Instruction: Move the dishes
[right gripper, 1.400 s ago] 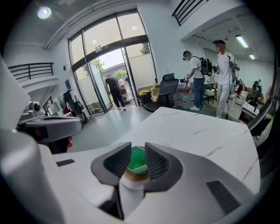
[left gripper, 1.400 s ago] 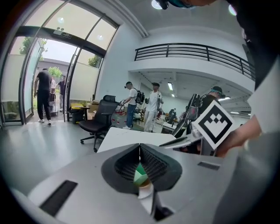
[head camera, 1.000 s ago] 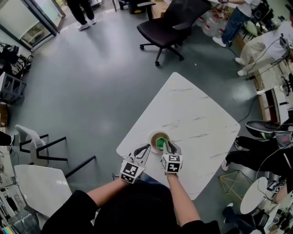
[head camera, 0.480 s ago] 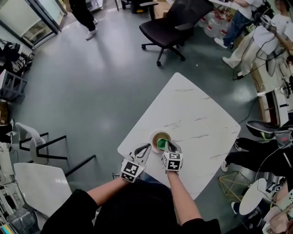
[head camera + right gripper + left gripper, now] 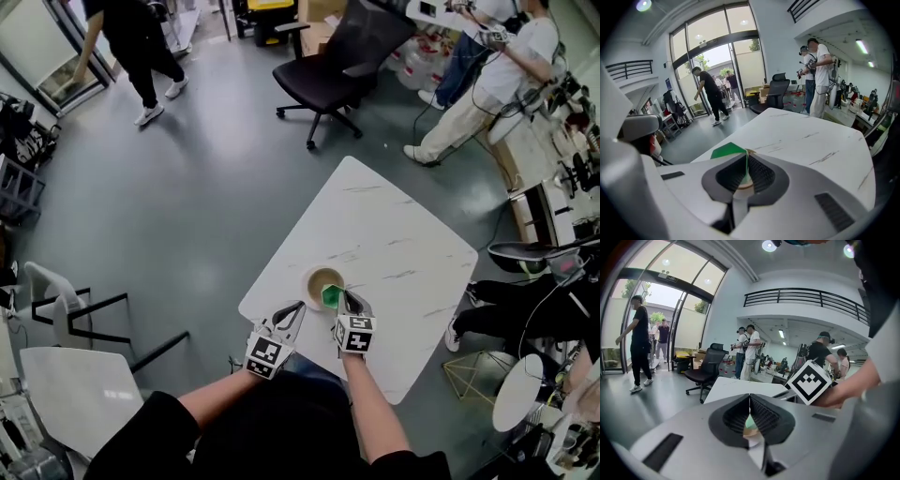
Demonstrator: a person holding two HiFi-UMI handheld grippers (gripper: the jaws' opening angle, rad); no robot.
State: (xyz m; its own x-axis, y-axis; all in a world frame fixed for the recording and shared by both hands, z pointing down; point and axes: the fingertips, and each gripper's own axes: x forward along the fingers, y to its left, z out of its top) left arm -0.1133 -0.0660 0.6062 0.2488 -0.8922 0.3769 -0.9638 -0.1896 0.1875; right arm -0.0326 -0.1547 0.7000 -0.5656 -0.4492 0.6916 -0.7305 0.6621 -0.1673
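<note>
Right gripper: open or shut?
Shut. In its own view the right gripper has its jaws pinched on the green dish, held edge-on by the beige bowl.

Of the 2 dishes near the near-left edge of the white table (image 5: 394,234), a round tan bowl (image 5: 319,279) stands upright, and a small green angular dish (image 5: 329,296) tilts at its near rim, pinched by the right gripper (image 5: 344,301).

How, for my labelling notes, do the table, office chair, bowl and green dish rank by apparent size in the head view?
1. table
2. office chair (farther from the camera, so its size is likely understated)
3. bowl
4. green dish
</note>
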